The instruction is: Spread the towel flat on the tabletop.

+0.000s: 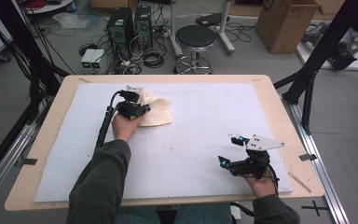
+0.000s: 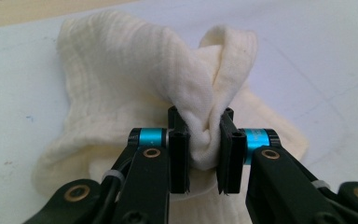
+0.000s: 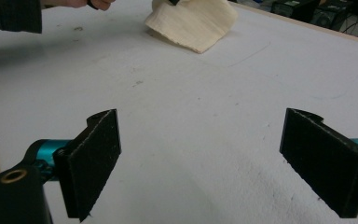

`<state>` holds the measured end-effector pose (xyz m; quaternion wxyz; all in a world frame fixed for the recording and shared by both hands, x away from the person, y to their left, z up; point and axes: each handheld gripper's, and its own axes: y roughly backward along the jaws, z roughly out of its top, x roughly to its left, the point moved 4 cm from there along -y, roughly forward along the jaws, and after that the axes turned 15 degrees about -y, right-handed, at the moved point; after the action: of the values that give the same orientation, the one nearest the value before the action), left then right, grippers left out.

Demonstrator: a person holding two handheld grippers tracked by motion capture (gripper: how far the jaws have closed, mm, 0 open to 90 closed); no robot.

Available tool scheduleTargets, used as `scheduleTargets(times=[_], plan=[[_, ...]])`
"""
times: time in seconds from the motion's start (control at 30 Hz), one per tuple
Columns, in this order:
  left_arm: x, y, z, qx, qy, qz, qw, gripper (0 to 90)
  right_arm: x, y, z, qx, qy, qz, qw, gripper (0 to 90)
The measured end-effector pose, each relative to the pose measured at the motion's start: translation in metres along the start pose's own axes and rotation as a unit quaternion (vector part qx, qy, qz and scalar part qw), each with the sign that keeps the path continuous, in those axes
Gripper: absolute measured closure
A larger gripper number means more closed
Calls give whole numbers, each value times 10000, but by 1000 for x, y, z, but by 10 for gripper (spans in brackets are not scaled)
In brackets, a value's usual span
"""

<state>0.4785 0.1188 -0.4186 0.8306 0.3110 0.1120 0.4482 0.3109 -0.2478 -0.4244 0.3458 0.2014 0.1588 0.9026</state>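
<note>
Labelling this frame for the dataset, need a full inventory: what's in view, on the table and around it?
cream crumpled cotton cloth: 1, cream, far left of the mat, a fold bunched up between the left gripper's fingers
white foam mat: 1, white, covers most of the table top
light wooden table: 1, pale wood, centre
black round stool: 1, black seat, floor beyond the table
black computer towers: 2, black, floor, far left
brown cardboard box: 1, brown, floor, far right
left gripper: 1, black with blue, shut on the cloth
right gripper: 1, black with blue, open, over the mat's near right
dark green sleeves: 2, near edge
</note>
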Motion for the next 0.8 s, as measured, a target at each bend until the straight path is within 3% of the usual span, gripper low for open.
scheduleTargets(times=[0.23,0.27,0.47,0.8], plan=[[-13,21,7,-185,-89,-245,9995,775,2,-1,0,20,43,-14,10000,116],[-18,28,9,-299,-51,-331,9990,774,2,-1,-1,28,33,-20,10000,116],[-32,41,11,-332,-194,-528,9979,774,2,-1,-1,32,71,-28,10000,116],[-67,72,13,-498,-422,-907,9937,772,5,-1,-2,66,81,1,9999,118]])
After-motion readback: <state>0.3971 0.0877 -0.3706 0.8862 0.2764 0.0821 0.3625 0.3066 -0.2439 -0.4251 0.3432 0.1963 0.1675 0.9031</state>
